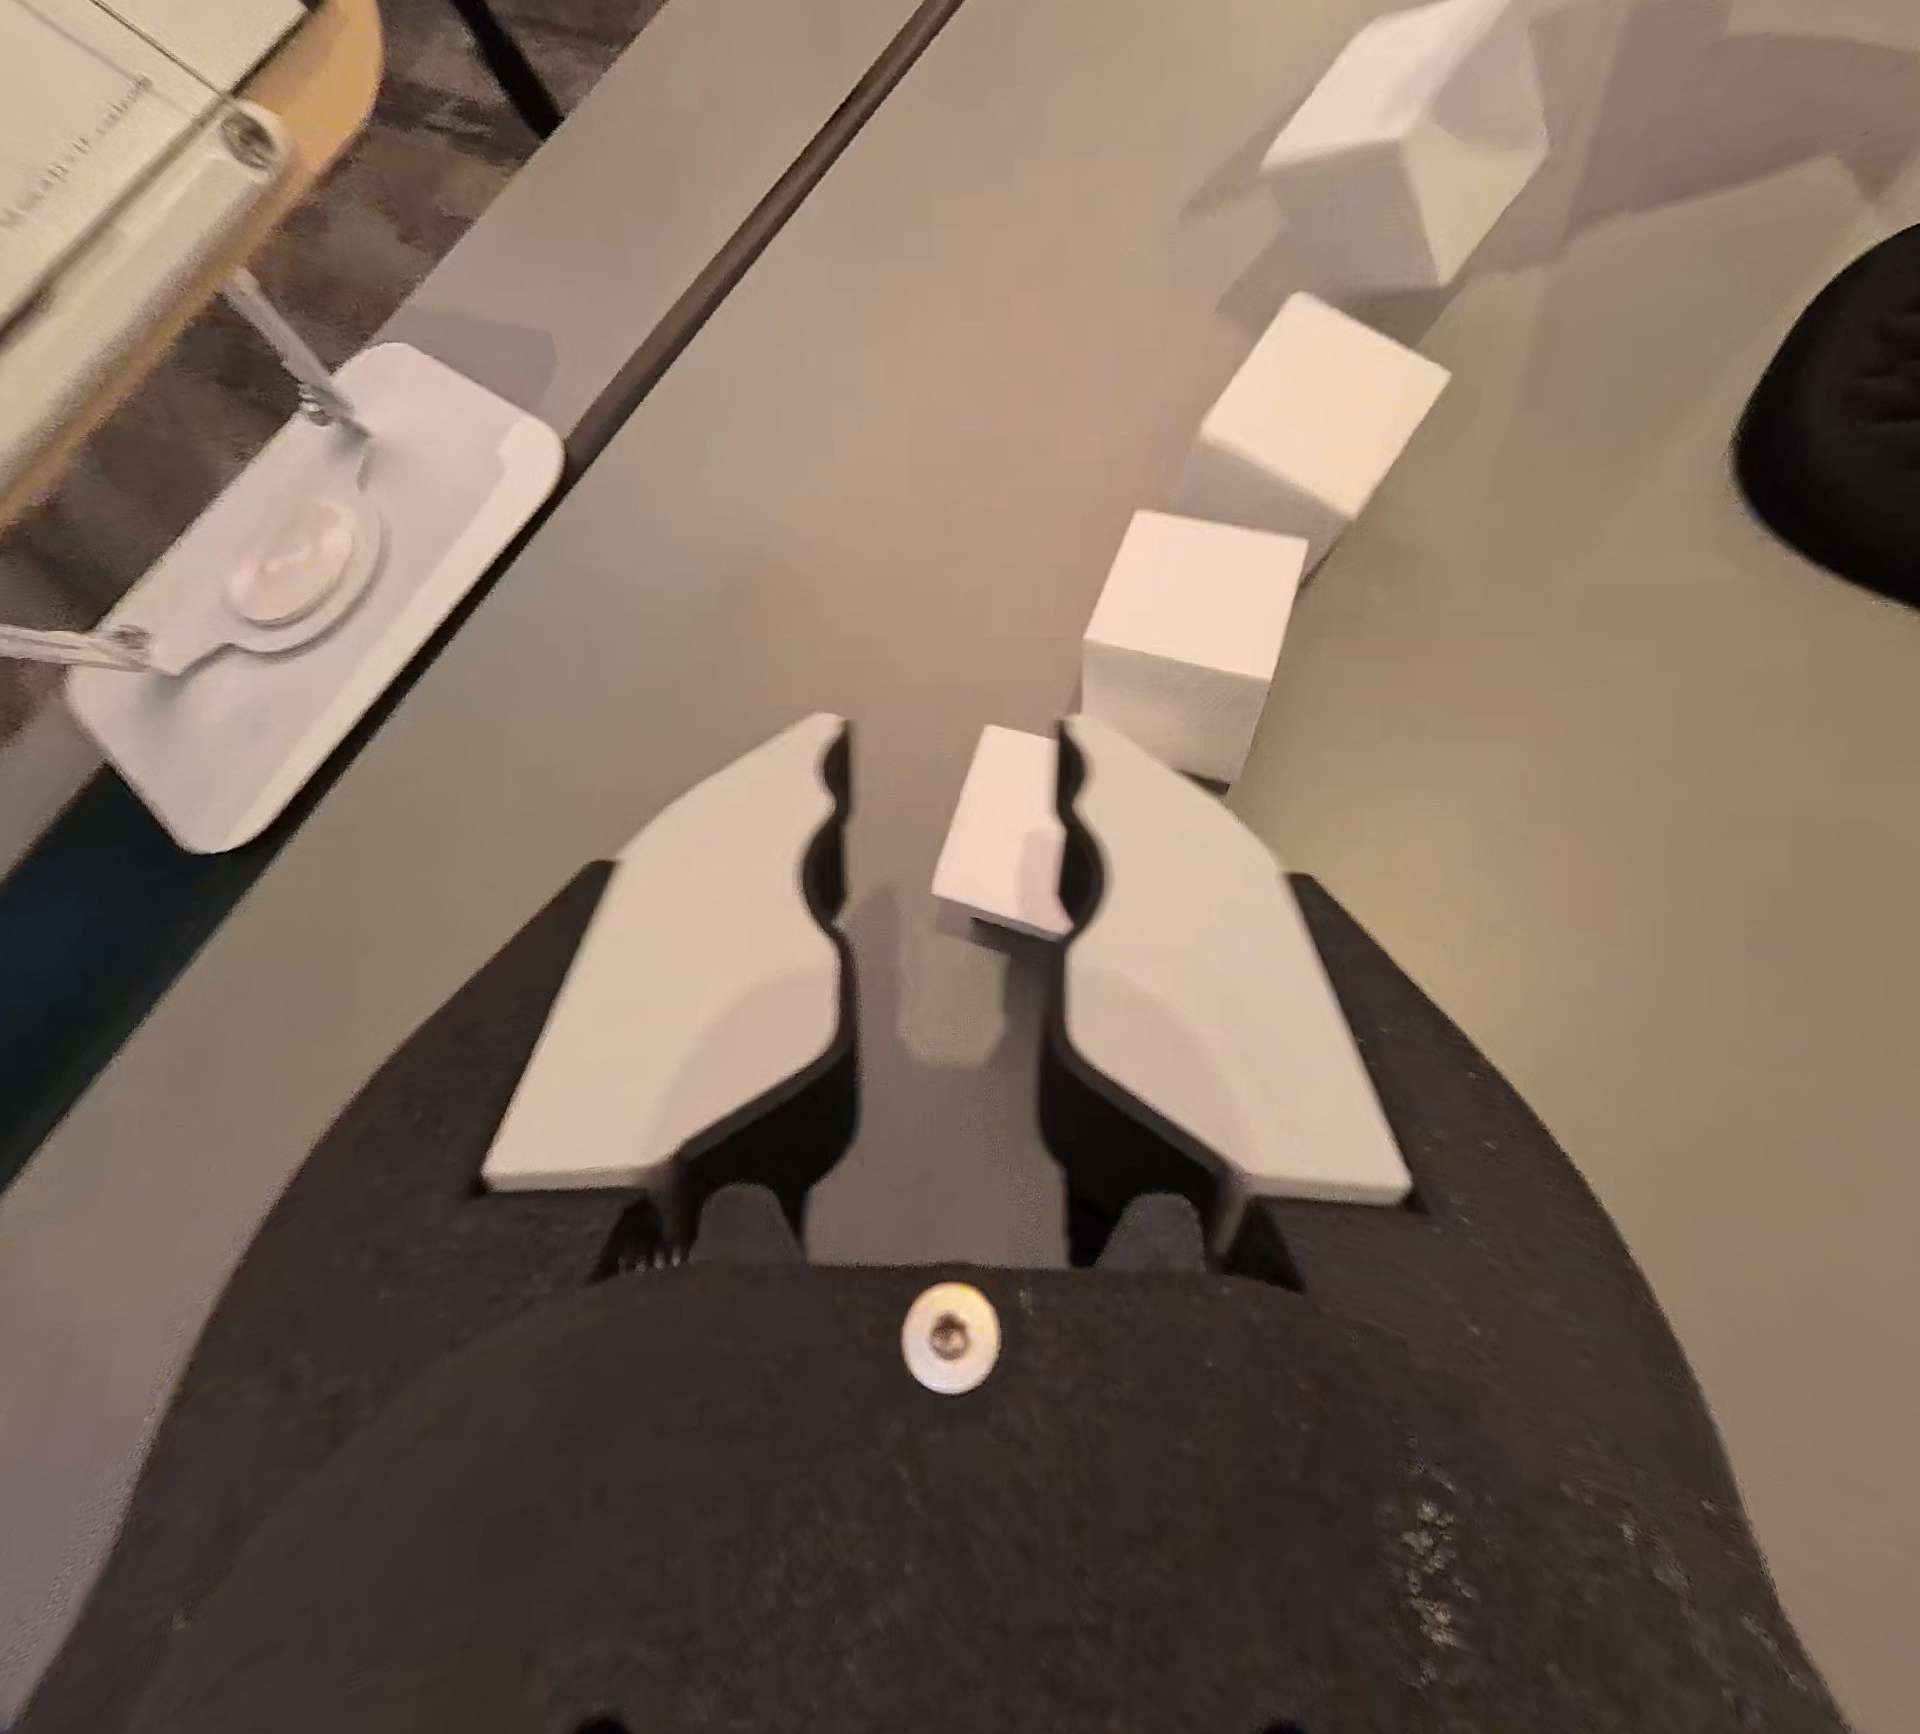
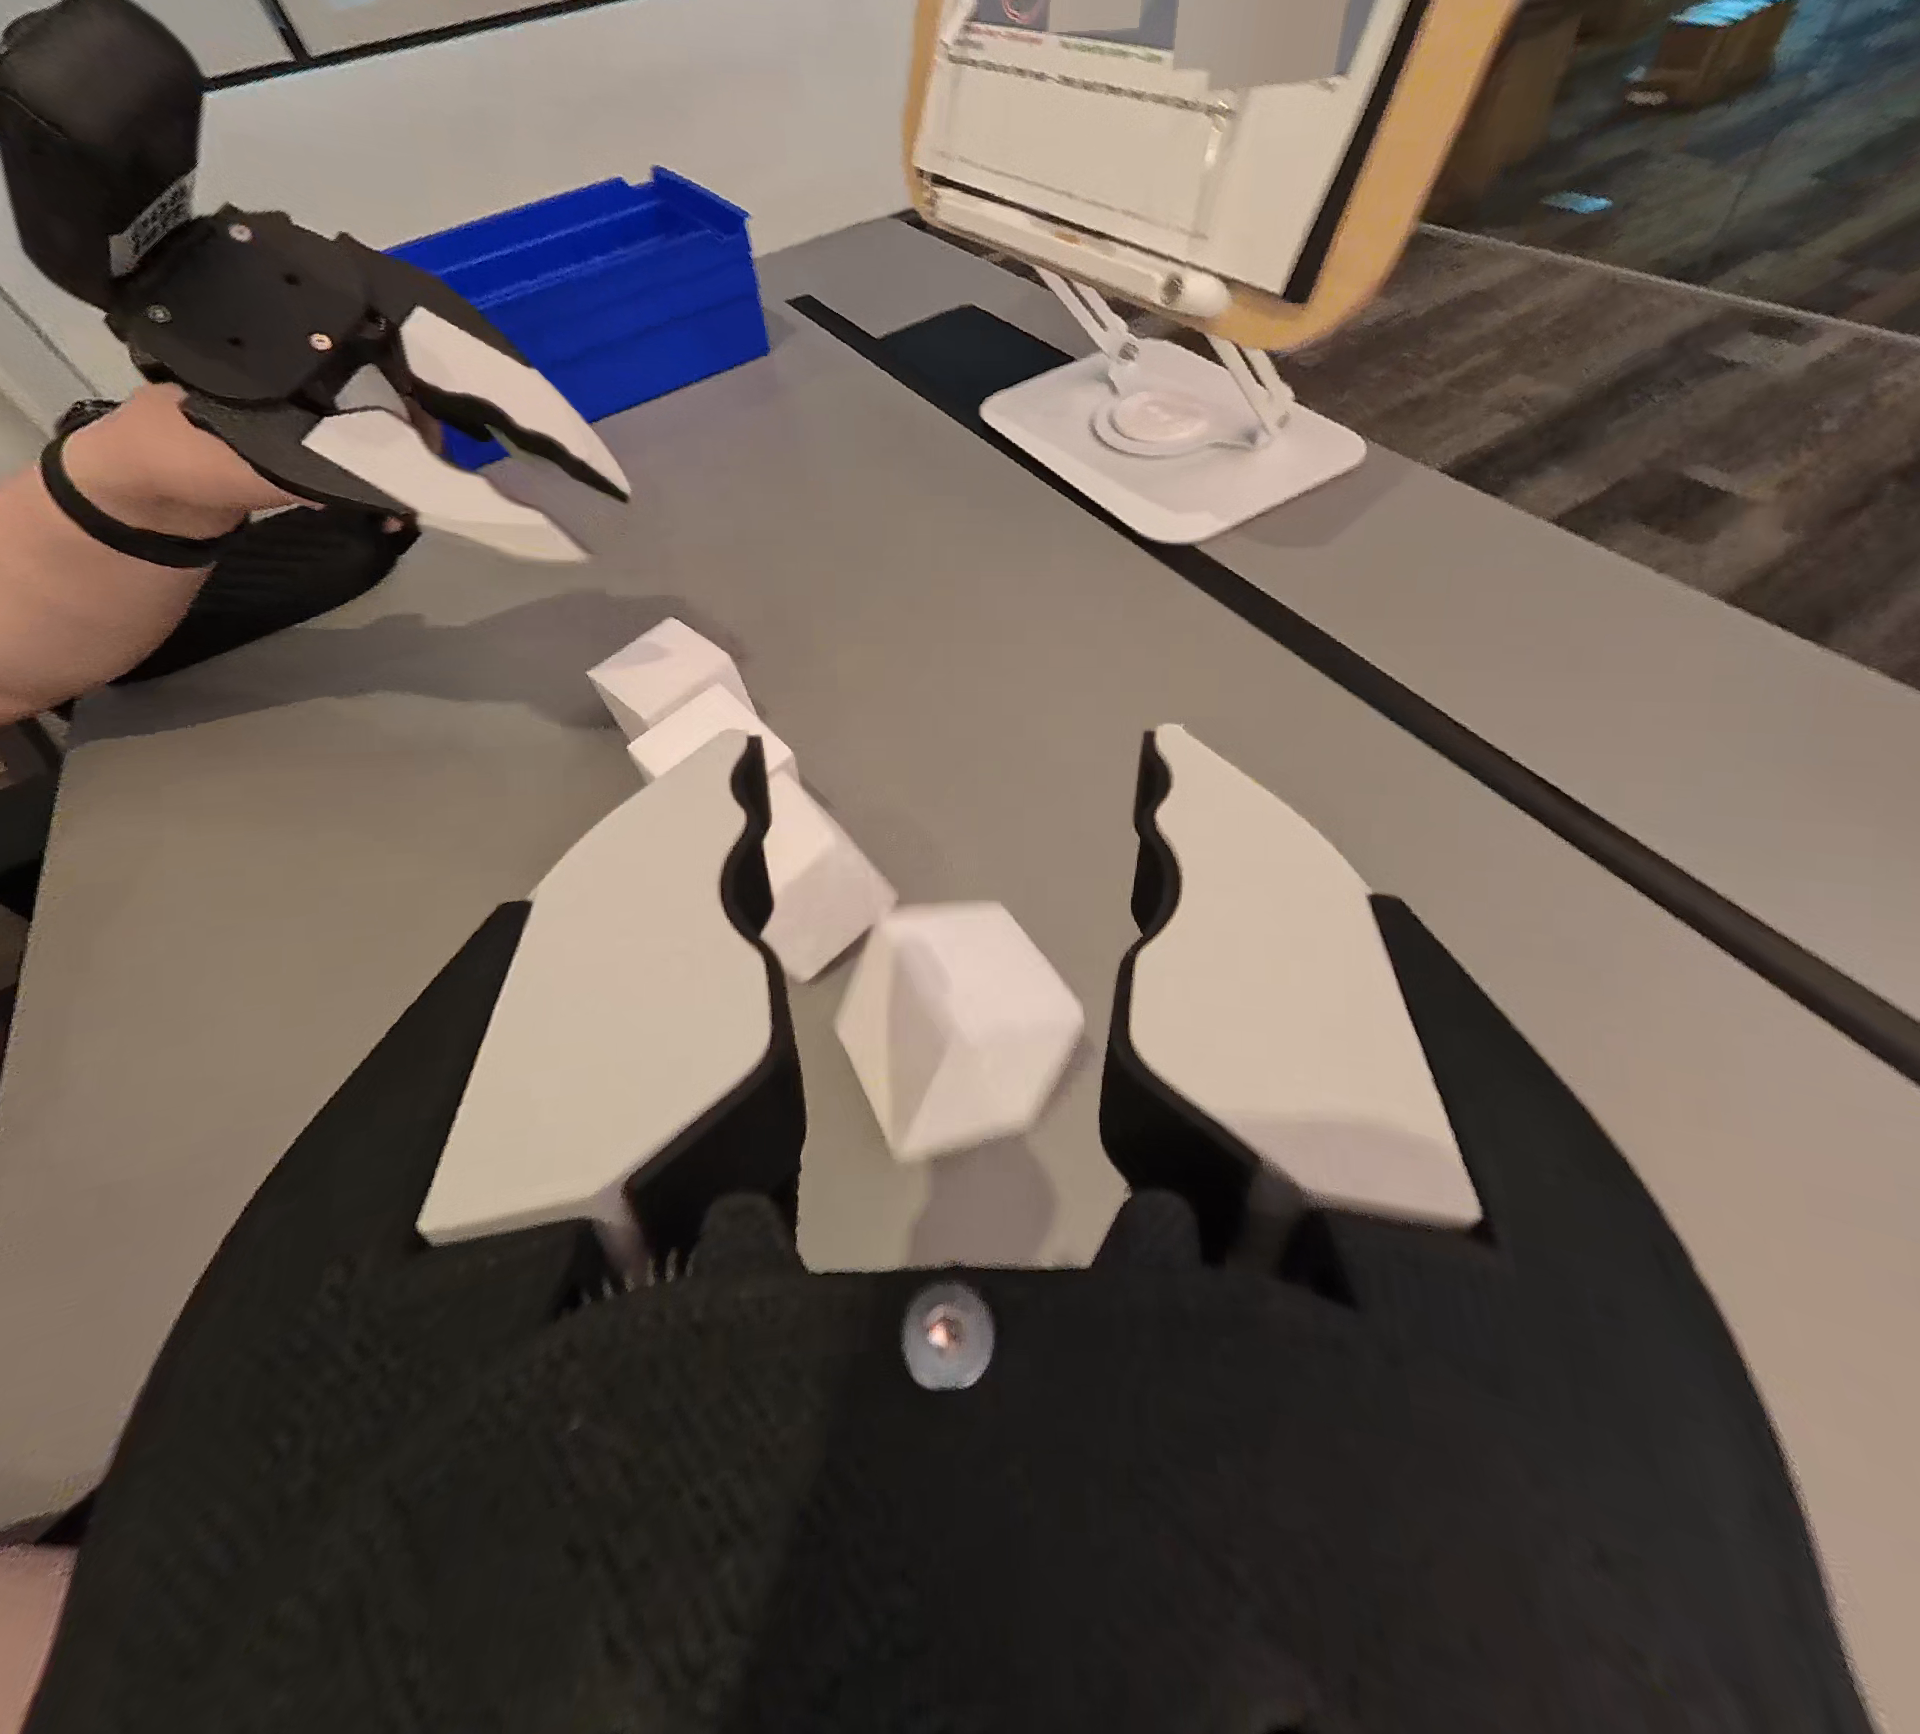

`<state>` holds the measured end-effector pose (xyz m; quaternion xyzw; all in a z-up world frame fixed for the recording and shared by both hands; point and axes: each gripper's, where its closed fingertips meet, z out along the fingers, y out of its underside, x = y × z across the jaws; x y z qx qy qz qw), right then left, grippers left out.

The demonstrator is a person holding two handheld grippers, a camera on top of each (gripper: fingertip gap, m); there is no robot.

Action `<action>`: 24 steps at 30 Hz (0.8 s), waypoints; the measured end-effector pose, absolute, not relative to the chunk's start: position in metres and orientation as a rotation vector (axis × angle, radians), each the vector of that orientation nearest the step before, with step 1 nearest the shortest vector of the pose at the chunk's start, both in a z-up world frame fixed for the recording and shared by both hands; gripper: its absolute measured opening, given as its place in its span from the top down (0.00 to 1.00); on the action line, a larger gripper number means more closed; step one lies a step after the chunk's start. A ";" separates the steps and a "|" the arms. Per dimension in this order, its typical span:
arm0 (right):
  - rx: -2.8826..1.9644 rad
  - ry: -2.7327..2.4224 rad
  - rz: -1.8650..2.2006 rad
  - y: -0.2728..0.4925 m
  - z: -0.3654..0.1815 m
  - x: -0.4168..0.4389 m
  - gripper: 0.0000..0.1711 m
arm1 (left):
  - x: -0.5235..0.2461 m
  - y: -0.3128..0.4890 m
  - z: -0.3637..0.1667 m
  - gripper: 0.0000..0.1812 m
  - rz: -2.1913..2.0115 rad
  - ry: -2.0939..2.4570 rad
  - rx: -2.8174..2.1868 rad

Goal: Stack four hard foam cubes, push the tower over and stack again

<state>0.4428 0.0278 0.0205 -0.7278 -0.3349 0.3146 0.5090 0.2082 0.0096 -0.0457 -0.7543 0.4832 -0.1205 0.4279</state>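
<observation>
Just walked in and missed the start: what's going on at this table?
A person holds a claw in each hand over a grey table. Four white foam cubes lie in a loose line on it, none stacked, so the tower is down. The right claw is open, with the nearest cube, tipped on an edge, lying between its fingers but not gripped. The left claw hovers open above the far end of the line, holding nothing. A blue bin and a tablet on a stand sit behind.

Left gripper (image 1: 954, 811) lower centre, jaws parted, four white foam cubes (image 1: 1195, 635) in diagonal row toward upper right, grey table (image 1: 1558, 905), white stand base (image 1: 312, 593) at left edge.
</observation>
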 end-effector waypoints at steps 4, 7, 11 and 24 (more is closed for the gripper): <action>-1.756 -0.680 0.780 0.030 0.012 0.475 0.60 | 0.207 0.005 -0.075 0.54 -0.492 1.233 -1.894; -1.769 -0.568 0.740 0.028 0.008 0.504 0.60 | 0.207 0.001 -0.086 0.52 -0.602 1.212 -1.905; -1.782 -0.346 0.572 0.022 0.007 0.557 0.60 | 0.201 0.007 -0.105 0.51 -0.493 1.237 -1.912; -1.996 -0.325 0.157 -0.023 -0.067 0.610 0.47 | 0.207 0.014 -0.134 0.59 -0.424 1.338 -1.940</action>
